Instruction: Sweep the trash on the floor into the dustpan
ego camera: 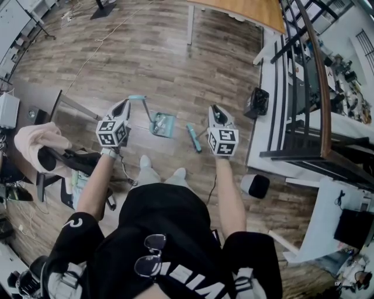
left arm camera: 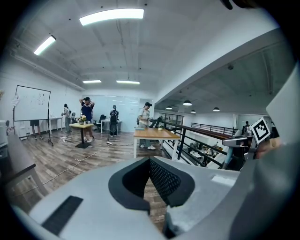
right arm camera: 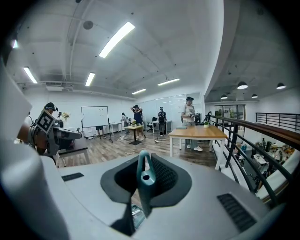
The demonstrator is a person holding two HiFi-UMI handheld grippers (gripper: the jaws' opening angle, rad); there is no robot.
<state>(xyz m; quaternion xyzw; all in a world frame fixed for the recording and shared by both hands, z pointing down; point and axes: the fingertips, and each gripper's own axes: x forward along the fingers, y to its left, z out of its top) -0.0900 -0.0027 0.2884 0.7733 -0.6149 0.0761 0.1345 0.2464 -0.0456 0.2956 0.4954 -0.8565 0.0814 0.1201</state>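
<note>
Wood-plank flooring [ego camera: 152, 52] fills the head view, seen steeply from above. Near the centre of the frame a teal dustpan [ego camera: 164, 125] sits on the boards, just ahead of the person's pale shoes [ego camera: 145, 162]. Its long handle [ego camera: 138, 97] rises toward the upper left and ends close beside the tip of the left hand-held gripper [ego camera: 124, 105], though touch cannot be told there.

Just right of the pan lies the teal head of a brush [ego camera: 193, 138], set at a slant and apart from the pan. No trash can be made out on the floor in the head view.

The right hand-held gripper [right arm camera: 145, 161] is closed on the brush's handle [right arm camera: 145, 180]. That handle stands upright between the jaws, its hanging hole showing above them. Low in the gap below, something pale and crumpled shows, too small to name. In the head view this gripper sits right of the brush head.

The left hand-held gripper, seen in its own view [left arm camera: 151, 161], has its jaws slightly apart. Nothing sits between them, and only floorboards show through the gap.

A wooden-topped bench [ego camera: 245, 9] on white legs stands at the upper middle of the head view. A black railing [ego camera: 304, 70] runs down the right side, with a small black box [ego camera: 256, 103] on the floor at its foot. A pink cloth [ego camera: 36, 142] is draped over furniture at the left edge. Both gripper views show several people standing far back in the room.
</note>
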